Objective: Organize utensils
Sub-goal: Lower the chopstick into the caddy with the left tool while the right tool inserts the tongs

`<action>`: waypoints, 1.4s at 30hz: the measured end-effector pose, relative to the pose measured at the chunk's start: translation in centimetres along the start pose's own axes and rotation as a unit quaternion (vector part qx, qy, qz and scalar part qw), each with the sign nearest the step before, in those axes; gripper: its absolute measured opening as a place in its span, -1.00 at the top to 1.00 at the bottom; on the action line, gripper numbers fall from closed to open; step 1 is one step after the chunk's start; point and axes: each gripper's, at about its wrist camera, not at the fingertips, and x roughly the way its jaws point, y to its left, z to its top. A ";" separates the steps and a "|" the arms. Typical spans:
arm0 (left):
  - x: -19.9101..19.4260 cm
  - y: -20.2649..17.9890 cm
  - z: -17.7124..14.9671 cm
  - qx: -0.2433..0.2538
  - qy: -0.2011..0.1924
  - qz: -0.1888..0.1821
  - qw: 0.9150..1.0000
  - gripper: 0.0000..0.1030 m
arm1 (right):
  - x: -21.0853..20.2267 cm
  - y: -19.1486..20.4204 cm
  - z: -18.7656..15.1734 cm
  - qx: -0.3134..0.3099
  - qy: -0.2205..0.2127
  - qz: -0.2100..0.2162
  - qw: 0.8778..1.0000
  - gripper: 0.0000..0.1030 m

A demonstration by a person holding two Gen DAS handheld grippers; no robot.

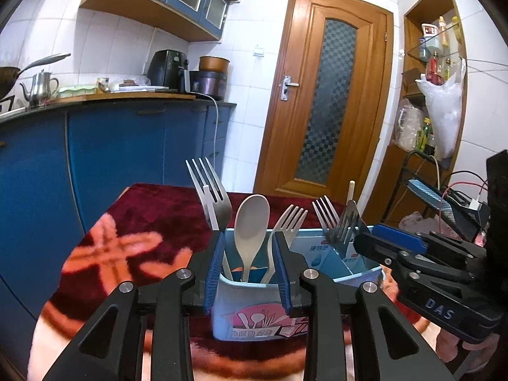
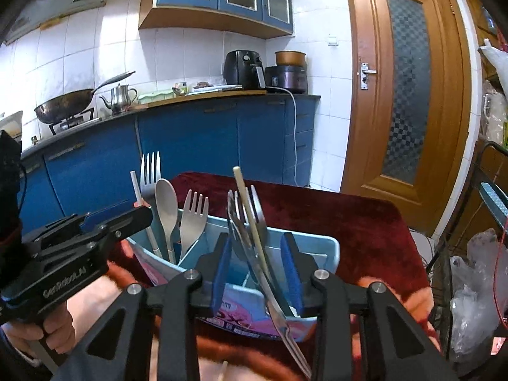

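Note:
A light blue utensil holder (image 1: 358, 273) (image 2: 320, 242) stands on the red cloth (image 1: 143, 216). Its left compartment holds a pale spoon (image 1: 250, 222) (image 2: 166, 203), a beige fork (image 1: 290, 220) (image 2: 194, 216) and a tall metal fork (image 1: 211, 187). My left gripper (image 1: 249, 273) is open and straddles that end of the holder, its pads clear of the handles. My right gripper (image 2: 257, 270) is open too. A tilted metal fork (image 2: 244, 219) and a chopstick (image 2: 246, 197) stand between its pads without touching them. The fork's handle crosses in front of the holder's near wall. From the left wrist, the right gripper (image 1: 365, 244) reaches in beside the metal forks (image 1: 336, 225).
Blue kitchen cabinets (image 2: 190, 139) run behind the table, with a wok (image 2: 63, 104) and a kettle (image 2: 119, 96) on the counter. A wooden door (image 2: 406, 95) is at the right. A wire rack with cables and plastic bags (image 2: 470, 273) crowds the table's right side. A hand (image 2: 57, 327) holds the left gripper.

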 end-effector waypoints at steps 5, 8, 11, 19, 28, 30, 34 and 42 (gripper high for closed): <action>0.1 0.3 -0.1 -0.003 0.001 -0.001 1.000 0.39 | -0.6 0.3 0.1 -0.003 -0.009 -0.011 1.000 0.86; 0.1 0.3 -0.1 -0.004 0.001 -0.001 1.000 0.39 | -1.8 -0.2 0.2 0.008 -0.028 -0.017 0.999 0.88; 0.1 0.3 -0.1 -0.003 0.000 -0.001 1.000 0.39 | -3.4 -1.1 0.8 0.028 -0.054 -0.025 0.998 0.91; 0.1 0.4 -0.1 -0.005 0.001 0.000 1.000 0.39 | -7.8 -3.1 3.6 0.073 -0.141 -0.038 0.987 0.91; 0.2 0.4 -0.1 -0.006 0.001 0.001 1.000 0.39 | -7.6 -3.8 5.0 0.102 -0.191 -0.046 0.975 0.91; 0.2 0.4 -0.1 -0.006 0.001 0.000 1.000 0.39 | -6.6 -3.8 4.8 0.101 -0.176 -0.046 0.978 0.91; 0.2 0.4 -0.1 -0.006 0.000 0.000 1.000 0.39 | -4.6 -3.7 3.3 0.098 -0.134 -0.044 0.985 0.91; 0.3 0.0 -0.4 -0.001 0.001 0.000 1.000 0.39 | -2.9 -3.8 1.4 0.105 -0.095 -0.037 0.989 0.88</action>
